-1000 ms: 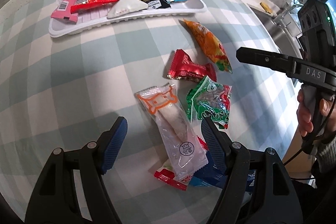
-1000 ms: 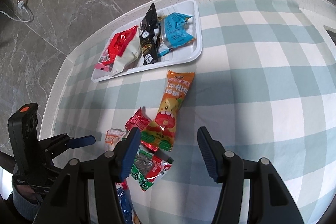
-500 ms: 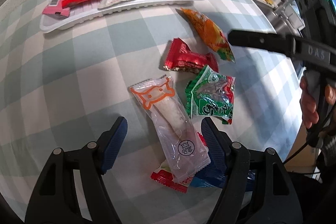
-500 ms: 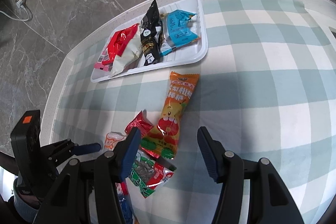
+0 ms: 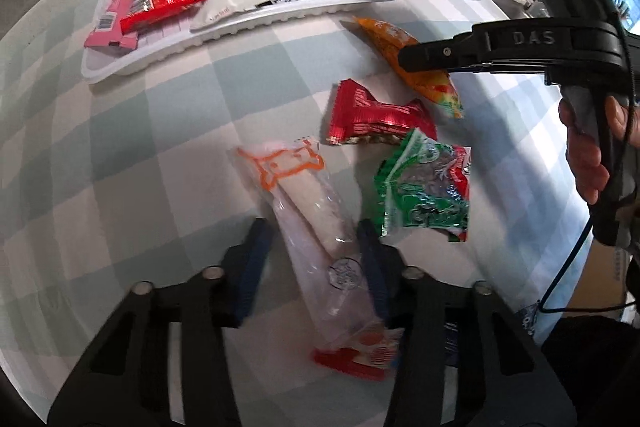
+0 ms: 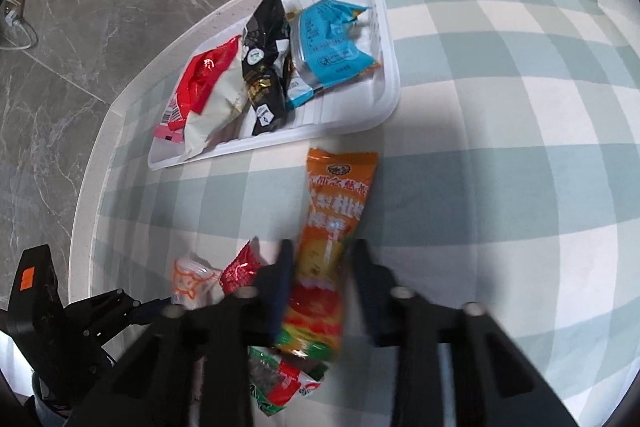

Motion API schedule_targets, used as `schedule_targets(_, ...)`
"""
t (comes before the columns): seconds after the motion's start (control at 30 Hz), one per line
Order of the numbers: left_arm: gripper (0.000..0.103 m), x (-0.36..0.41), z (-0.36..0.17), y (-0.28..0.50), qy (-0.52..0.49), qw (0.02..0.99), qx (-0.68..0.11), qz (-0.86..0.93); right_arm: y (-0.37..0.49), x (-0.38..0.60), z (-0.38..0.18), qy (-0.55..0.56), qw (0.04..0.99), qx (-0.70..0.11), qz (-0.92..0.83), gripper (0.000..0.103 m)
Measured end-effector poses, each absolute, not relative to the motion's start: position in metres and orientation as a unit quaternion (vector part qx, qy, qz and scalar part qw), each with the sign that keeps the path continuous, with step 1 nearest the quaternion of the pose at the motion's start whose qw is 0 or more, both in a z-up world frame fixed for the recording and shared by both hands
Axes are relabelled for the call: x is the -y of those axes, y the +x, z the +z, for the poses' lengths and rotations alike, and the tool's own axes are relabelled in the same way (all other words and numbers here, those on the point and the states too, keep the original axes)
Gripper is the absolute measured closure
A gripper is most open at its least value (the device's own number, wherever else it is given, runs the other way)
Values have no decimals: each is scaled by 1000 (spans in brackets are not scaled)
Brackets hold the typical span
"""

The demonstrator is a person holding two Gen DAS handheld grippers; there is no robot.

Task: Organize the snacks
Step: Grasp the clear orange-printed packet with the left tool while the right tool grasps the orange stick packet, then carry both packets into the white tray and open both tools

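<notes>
A white tray at the table's far side holds several snack packets; it also shows in the right wrist view. My left gripper straddles a clear packet with an orange cat outline, jaws partly closed, the left pad still apart from it. My right gripper straddles a long orange packet, jaws narrowed around it; its contact is blurred. A red packet and a green packet lie between them.
A red-and-white packet and a blue one lie under my left gripper's right finger. The round table has a green-checked cloth and a grey marble floor beyond. The right gripper's body hangs over the orange packet.
Both grippers have moved forward and down over their packets. Their jaws have narrowed from wide open. The packets have not moved.
</notes>
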State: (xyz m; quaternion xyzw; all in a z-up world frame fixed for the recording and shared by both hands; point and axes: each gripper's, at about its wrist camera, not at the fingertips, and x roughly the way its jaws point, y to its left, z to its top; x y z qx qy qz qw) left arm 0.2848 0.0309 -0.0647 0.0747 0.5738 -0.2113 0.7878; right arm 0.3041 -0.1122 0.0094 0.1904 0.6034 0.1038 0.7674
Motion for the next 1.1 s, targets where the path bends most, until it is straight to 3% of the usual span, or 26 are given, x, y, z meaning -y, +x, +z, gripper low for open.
schedule_targets(0.03,81,-33,-65,286,80,792,-571,-203,305,113,7,193,765,-605,104,82)
schedule_targets(0.17,87,-45,-66,292,46,793,-572,-207,305,118,4,216,762,-600,115,85)
schedule_targets(0.5,88,-62,-57,299,7,798,-567,-206,298,137,18,282,749,-581,147,86)
schedule_targets(1.1,88,-89,-19,310,-20,818,-540,-197,304,134,45,298,756,-558,171,86)
